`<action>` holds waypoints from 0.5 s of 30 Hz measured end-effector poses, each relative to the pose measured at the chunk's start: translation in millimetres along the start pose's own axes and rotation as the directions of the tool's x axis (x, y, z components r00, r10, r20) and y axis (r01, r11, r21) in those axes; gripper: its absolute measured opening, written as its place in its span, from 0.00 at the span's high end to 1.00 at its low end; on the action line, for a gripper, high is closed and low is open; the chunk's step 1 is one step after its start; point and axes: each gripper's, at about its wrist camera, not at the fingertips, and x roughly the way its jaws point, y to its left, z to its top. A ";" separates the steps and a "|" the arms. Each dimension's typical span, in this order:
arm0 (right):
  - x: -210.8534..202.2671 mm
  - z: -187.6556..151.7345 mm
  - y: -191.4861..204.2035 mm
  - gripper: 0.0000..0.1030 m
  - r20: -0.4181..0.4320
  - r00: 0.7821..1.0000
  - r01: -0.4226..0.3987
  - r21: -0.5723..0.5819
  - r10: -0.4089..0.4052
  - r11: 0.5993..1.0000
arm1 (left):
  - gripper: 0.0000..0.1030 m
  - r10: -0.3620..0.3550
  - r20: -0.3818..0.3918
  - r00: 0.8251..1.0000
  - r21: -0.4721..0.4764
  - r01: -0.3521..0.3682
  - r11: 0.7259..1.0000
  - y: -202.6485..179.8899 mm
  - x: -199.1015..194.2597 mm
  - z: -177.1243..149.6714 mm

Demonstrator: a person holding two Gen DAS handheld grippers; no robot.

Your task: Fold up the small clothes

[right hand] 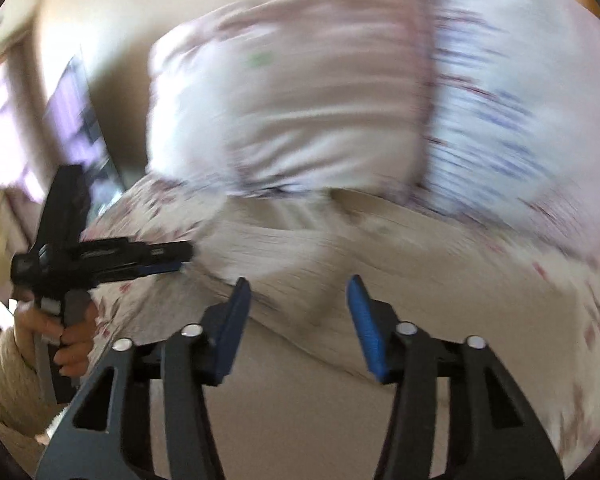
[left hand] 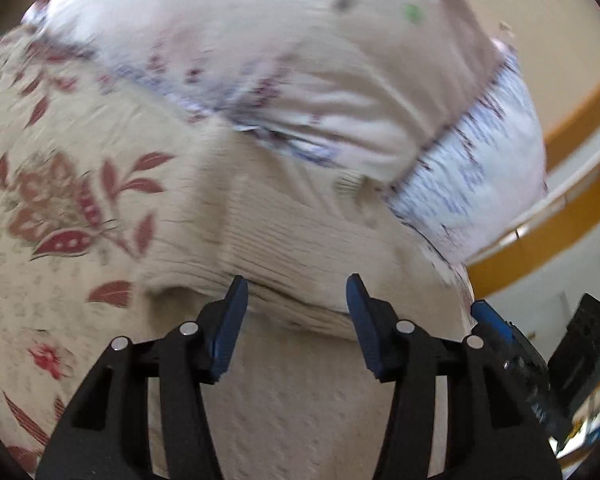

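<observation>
A beige ribbed knit garment (left hand: 284, 232) lies bunched on a floral bedspread (left hand: 60, 200), its rolled edge running across just past my left gripper's tips. The left gripper (left hand: 297, 284) is open, its blue pads apart with nothing pressed between them. The right wrist view is blurred; there the same garment (right hand: 284, 248) lies beyond my right gripper (right hand: 299, 284), which is also open and holds nothing. A hand in a cream knit sleeve holds the left gripper (right hand: 180, 260) at the garment's left side. The right gripper's blue and black body (left hand: 496, 332) shows at the garment's right edge.
A large pale pillow (left hand: 320, 80) and a blue-and-white patterned pillow (left hand: 480, 184) lie just behind the garment. An orange wooden frame (left hand: 580, 112) runs along the bed's right side. A dark screen (right hand: 80, 120) leans against the wall on the left.
</observation>
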 end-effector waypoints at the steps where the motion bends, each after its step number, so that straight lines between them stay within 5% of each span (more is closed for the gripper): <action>1: 12.8 4.0 11.1 0.59 -0.021 1.000 -0.009 -0.041 0.008 0.999 | 0.52 0.001 -0.007 1.000 -0.038 -0.001 0.999 9.7 1.6 1.4; 9: 76.3 1.5 46.4 0.60 -0.168 0.985 0.007 -0.183 -0.038 0.983 | 0.57 0.001 -0.016 1.000 -0.084 -0.003 0.996 25.0 9.3 3.2; 15: 84.9 -6.9 50.5 0.60 -0.173 0.981 0.049 -0.205 -0.085 0.977 | 0.57 -0.015 -0.012 1.000 -0.090 0.014 0.996 28.3 8.1 2.1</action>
